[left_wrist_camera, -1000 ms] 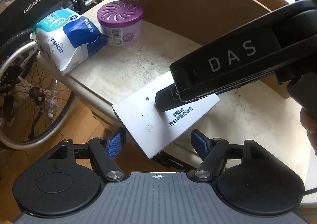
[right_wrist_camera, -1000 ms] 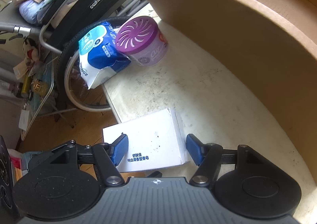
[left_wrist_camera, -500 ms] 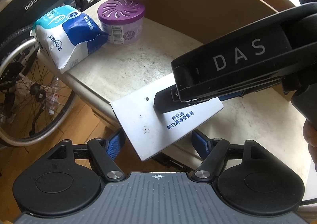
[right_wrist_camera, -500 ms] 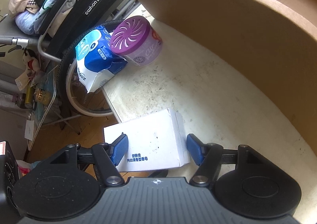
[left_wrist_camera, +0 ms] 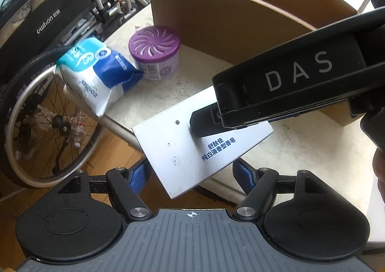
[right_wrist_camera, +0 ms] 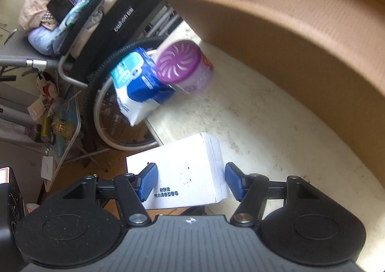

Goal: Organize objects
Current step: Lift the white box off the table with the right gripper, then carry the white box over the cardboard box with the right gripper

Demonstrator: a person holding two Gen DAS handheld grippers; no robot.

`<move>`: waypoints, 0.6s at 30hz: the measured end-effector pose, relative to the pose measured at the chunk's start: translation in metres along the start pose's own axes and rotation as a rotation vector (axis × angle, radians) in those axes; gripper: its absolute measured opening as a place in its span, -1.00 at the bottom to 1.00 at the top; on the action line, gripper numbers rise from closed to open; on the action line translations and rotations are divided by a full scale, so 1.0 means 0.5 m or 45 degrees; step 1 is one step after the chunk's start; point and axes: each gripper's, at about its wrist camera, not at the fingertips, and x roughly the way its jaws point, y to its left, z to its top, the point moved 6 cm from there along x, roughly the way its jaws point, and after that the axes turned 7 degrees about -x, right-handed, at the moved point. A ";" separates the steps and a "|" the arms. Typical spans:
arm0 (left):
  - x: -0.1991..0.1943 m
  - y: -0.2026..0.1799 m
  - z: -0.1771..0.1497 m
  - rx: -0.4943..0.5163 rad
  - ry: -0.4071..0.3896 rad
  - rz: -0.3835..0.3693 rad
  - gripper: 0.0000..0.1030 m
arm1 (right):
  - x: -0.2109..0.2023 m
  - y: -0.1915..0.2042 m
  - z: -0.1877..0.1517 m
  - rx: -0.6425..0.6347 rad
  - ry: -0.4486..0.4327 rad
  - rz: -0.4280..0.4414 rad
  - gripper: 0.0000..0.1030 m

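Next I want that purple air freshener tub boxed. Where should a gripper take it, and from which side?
Grip the purple tub by its round wall, probably from above, fingers near and far: it stands upright and the tissue pack crowds its left side.

soap box (right_wrist_camera: pixel 182 171) white, blue print | freshener lid (left_wrist_camera: pixel 154 42) purple swirl

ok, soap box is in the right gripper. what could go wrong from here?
1. The right gripper is closing its jaws on the soap box, which hangs partly past the table edge; a slip likely drops it by the wheelchair wheel.
2. The cardboard carton wall stands high; the box could catch its rim.
3. The left gripper flanks the box's corner and may knock it.
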 end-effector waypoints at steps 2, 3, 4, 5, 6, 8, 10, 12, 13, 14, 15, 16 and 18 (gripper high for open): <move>-0.028 -0.009 0.022 0.019 -0.013 0.004 0.42 | -0.033 0.010 0.016 0.005 -0.035 -0.001 0.28; -0.046 -0.015 0.035 0.032 -0.029 0.006 0.42 | -0.052 0.015 0.025 0.009 -0.057 0.000 0.28; -0.062 -0.020 0.046 0.047 -0.044 0.007 0.42 | -0.073 0.020 0.035 0.015 -0.081 0.003 0.28; -0.078 -0.028 0.056 0.067 -0.061 0.011 0.42 | -0.093 0.024 0.045 0.025 -0.104 0.007 0.28; -0.097 -0.038 0.071 0.086 -0.077 0.015 0.42 | -0.113 0.028 0.055 0.041 -0.127 0.012 0.28; -0.126 -0.048 0.095 0.122 -0.100 0.021 0.43 | -0.153 0.034 0.072 0.063 -0.169 0.018 0.28; -0.160 -0.065 0.116 0.161 -0.131 0.028 0.43 | -0.195 0.040 0.088 0.082 -0.217 0.023 0.28; -0.189 -0.082 0.134 0.189 -0.155 0.025 0.43 | -0.233 0.042 0.100 0.105 -0.261 0.026 0.27; -0.200 -0.091 0.143 0.205 -0.166 0.026 0.43 | -0.250 0.044 0.108 0.118 -0.284 0.027 0.27; -0.211 -0.101 0.150 0.223 -0.179 0.025 0.43 | -0.267 0.043 0.113 0.127 -0.304 0.025 0.27; -0.223 -0.111 0.161 0.249 -0.200 0.027 0.43 | -0.284 0.041 0.119 0.138 -0.326 0.025 0.27; -0.230 -0.119 0.169 0.271 -0.217 0.029 0.43 | -0.301 0.038 0.125 0.149 -0.346 0.028 0.27; -0.247 -0.136 0.186 0.304 -0.242 0.019 0.43 | -0.333 0.028 0.134 0.178 -0.381 0.028 0.27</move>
